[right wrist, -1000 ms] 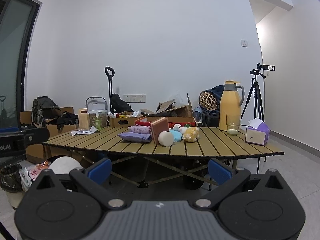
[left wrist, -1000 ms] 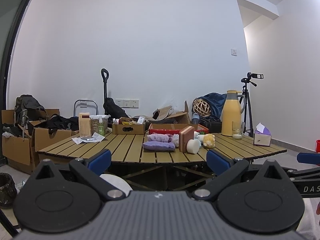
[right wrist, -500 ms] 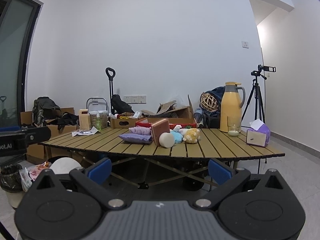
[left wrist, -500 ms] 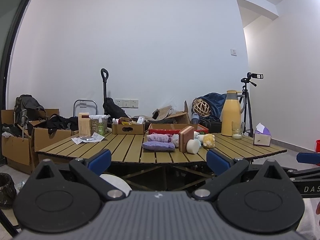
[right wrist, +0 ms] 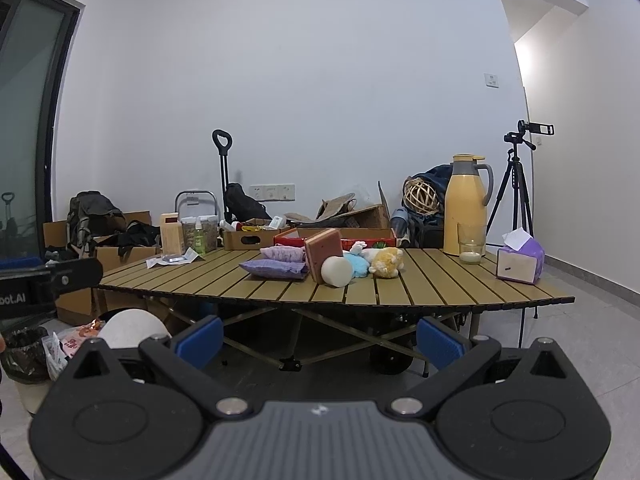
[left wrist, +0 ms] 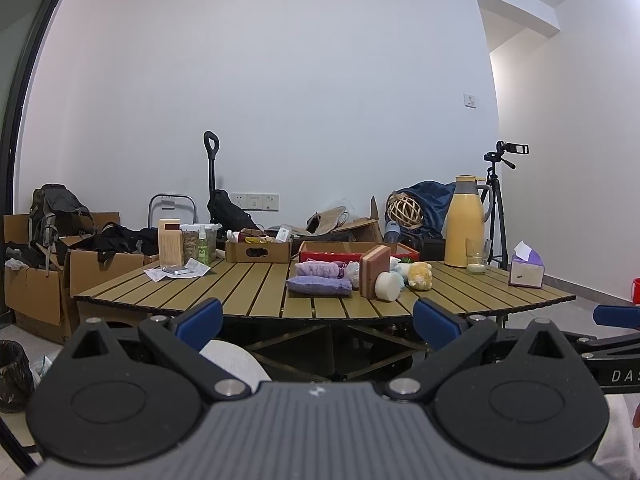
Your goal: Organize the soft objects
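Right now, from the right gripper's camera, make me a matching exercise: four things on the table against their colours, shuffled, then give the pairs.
Things:
1. jug
2. tissue box
3. toy
4. round sponge

Colours:
A. white
B. purple and white
C. pale orange with a grey handle
D. yellow

Pairs: 1-C, 2-B, 3-D, 4-A

Yellow thermos (right wrist: 466,204) beside glass (right wrist: 472,243), tissue box (right wrist: 519,261) on slatted table (right wrist: 440,284); tripod (right wrist: 520,184) behind

Left gripper (left wrist: 318,316) level, jaws spread wide, nothing between them. Right gripper (right wrist: 320,338) same: level, jaws wide apart, empty, beside the left.
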A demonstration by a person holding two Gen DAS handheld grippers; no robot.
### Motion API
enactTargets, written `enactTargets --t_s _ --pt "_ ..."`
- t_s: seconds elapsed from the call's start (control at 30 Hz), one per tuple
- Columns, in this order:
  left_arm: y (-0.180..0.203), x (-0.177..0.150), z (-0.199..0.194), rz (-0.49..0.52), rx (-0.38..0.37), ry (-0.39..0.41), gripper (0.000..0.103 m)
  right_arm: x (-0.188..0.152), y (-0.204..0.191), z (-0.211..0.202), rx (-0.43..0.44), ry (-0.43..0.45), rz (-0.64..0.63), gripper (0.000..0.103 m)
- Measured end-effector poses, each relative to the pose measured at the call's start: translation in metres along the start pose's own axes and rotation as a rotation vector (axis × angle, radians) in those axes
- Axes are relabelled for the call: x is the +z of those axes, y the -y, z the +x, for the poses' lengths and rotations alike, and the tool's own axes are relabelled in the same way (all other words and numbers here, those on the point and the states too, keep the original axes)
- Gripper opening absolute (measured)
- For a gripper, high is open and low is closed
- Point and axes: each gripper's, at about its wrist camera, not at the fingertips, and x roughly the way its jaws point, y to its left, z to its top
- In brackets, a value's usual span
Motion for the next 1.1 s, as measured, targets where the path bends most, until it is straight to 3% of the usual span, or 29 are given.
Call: enactTargets --t_s 1.1 --pt "0.0028 -0.0019 0.0022 0.004 -0.006 0.003 0.103 0.0004 -0.0057 0.0033 0.022 0.004 -0.019 0.103"
